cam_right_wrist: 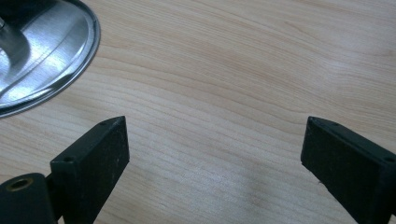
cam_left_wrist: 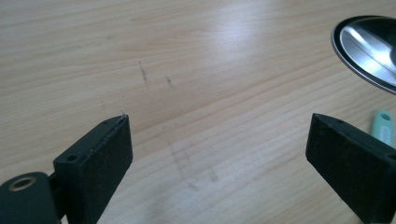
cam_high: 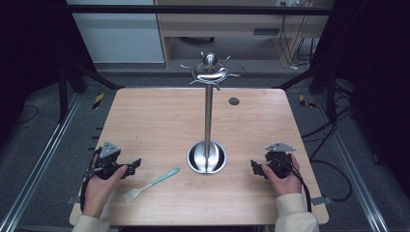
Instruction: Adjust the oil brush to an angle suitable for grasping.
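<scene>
I judge nothing is done yet: my left gripper (cam_high: pixel 137 163) and right gripper (cam_high: pixel 253 167) both sit spread and empty at lower frame. The spatula (cam_high: pixel 151 185) lies flat, lower centre-left, untouched beside the stand (cam_high: pixel 207 116); lifting and hanging remain.
</scene>
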The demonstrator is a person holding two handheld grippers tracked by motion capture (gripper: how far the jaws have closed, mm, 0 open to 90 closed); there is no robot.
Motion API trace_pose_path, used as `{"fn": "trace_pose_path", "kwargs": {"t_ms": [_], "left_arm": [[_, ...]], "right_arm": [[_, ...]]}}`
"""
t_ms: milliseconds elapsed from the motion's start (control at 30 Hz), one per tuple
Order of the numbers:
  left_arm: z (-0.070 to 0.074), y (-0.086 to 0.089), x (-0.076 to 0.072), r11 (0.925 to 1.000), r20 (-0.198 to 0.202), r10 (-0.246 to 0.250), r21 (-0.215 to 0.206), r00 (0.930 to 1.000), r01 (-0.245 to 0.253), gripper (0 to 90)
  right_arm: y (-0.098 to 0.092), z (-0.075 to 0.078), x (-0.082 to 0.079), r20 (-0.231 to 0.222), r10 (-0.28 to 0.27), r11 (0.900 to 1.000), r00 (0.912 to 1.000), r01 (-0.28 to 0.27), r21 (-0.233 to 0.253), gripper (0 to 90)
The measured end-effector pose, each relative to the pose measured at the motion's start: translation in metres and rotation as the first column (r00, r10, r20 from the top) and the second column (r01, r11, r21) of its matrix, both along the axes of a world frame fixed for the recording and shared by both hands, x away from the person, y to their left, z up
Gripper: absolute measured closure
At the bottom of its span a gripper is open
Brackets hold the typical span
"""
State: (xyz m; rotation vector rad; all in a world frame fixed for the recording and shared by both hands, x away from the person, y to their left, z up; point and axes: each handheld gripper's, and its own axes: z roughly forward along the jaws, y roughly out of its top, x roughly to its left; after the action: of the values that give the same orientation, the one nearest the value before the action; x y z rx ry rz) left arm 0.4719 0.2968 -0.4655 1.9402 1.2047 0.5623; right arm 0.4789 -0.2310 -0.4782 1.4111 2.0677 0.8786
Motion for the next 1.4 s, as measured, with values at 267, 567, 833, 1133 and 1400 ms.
{"fn": "trace_pose_path", "kwargs": {"t_ms": [267,567,833,1133,1400], "left_arm": [[0.007,-0.002,-0.004,1.0,-0.001,-0.008,0.0,1.0,0.008,18.3],[0.008,-0.02,-0.008,0.9907,0.008,-0.124,0.058,0.9923,0.123,48.8],[-0.003,-0.052,-0.008,0.9625,-0.054,-0.237,0.123,0.9701,0.242,68.5],[-0.011,-0.068,-0.007,0.9416,-0.107,-0.297,0.133,0.949,0.309,84.8],[-0.015,-0.073,-0.006,0.9339,-0.14,-0.316,0.129,0.9385,0.333,89.9]], "right_arm": [[-0.001,0.0,0.0,-0.003,-0.001,1.0,1.0,0.001,0.007,8.4],[-0.001,-0.001,0.001,-0.007,0.0,1.0,1.0,0.0,-0.002,8.4],[0.0,-0.001,0.001,-0.012,-0.002,1.0,0.9999,0.001,-0.004,8.4],[0.001,-0.002,0.001,-0.017,0.002,1.0,0.9998,-0.002,-0.011,8.4],[0.001,-0.003,0.002,-0.019,0.003,1.0,0.9998,-0.003,-0.014,8.4]]}}
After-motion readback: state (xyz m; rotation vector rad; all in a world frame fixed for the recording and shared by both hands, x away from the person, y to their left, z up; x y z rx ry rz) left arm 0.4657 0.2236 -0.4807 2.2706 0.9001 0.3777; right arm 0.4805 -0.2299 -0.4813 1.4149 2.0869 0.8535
